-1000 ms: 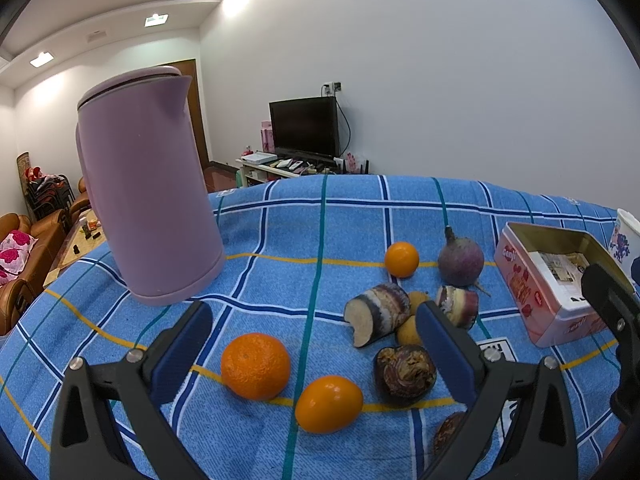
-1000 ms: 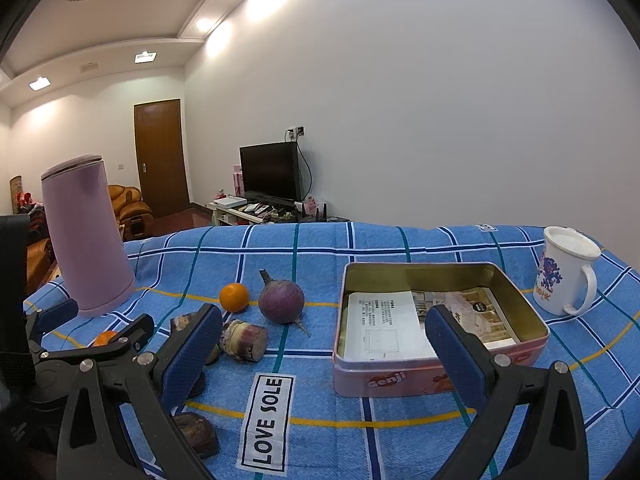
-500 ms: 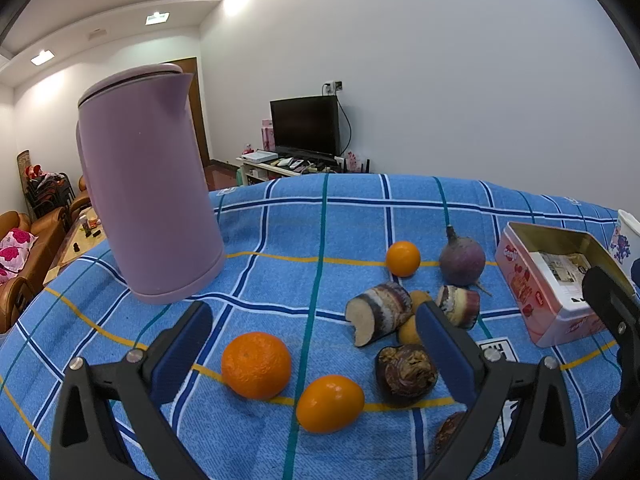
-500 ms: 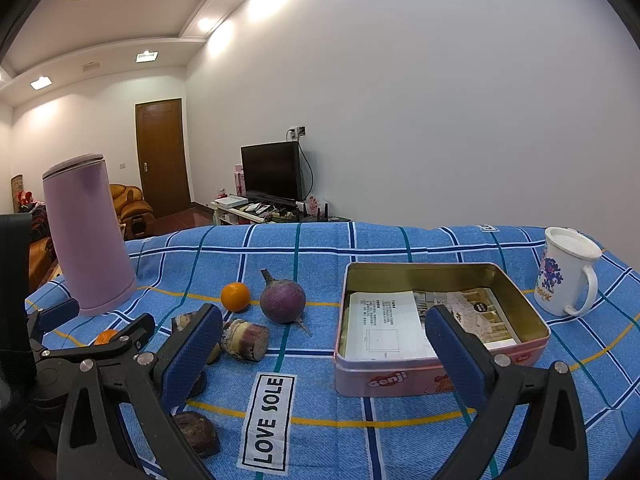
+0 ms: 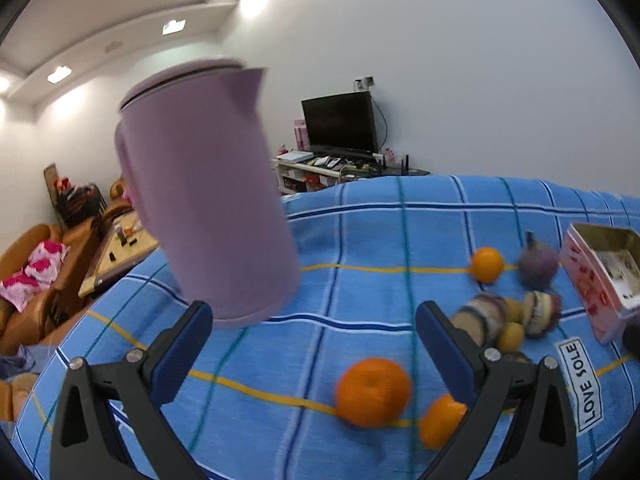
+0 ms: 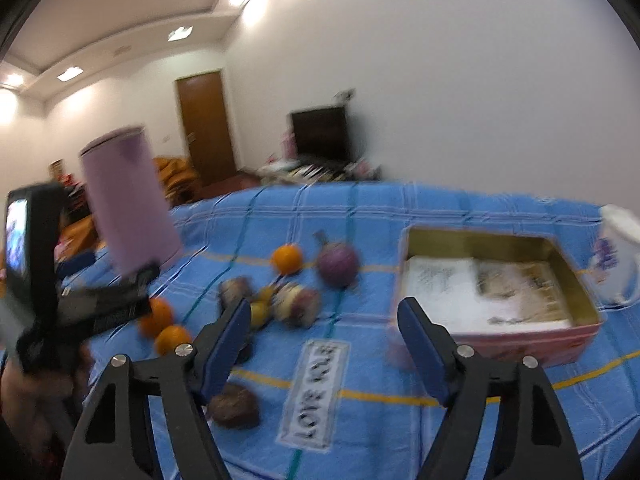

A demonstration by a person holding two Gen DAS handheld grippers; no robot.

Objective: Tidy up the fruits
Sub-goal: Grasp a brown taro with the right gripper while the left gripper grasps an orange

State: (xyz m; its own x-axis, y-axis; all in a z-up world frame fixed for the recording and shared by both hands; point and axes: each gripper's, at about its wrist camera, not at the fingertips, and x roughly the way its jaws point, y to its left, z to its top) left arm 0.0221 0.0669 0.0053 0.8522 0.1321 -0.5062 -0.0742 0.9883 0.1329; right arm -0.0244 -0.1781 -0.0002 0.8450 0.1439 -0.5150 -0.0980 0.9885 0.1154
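Hovering above a blue checked surface (image 6: 400,208), two black claws with blue pads hold nothing. In the left wrist view the left claw (image 5: 312,344) stands wide, its pads apart over bare cloth at the lower middle of the frame, with a lilac kettle (image 5: 204,216) standing upright just behind its left pad. A large orange (image 5: 373,392) and a smaller one (image 5: 440,420) lie at the lower right, near the right pad, probably the nearest fruit to take. In the right wrist view the right claw (image 6: 320,336) is closing, with only cloth and a "LOVE SOLE" label (image 6: 314,392) between its pads. Loose produce sits scattered in the middle left of that frame: a small orange (image 6: 286,259), a purple round root (image 6: 338,265), some cut pieces (image 6: 296,305) and a dark brown lump (image 6: 234,406) beside the left pad. An open tin (image 6: 496,340) holding papers waits at the right, likely the place for sorting. A white mug (image 6: 618,256) stands at the far right edge. Both views are blurred.
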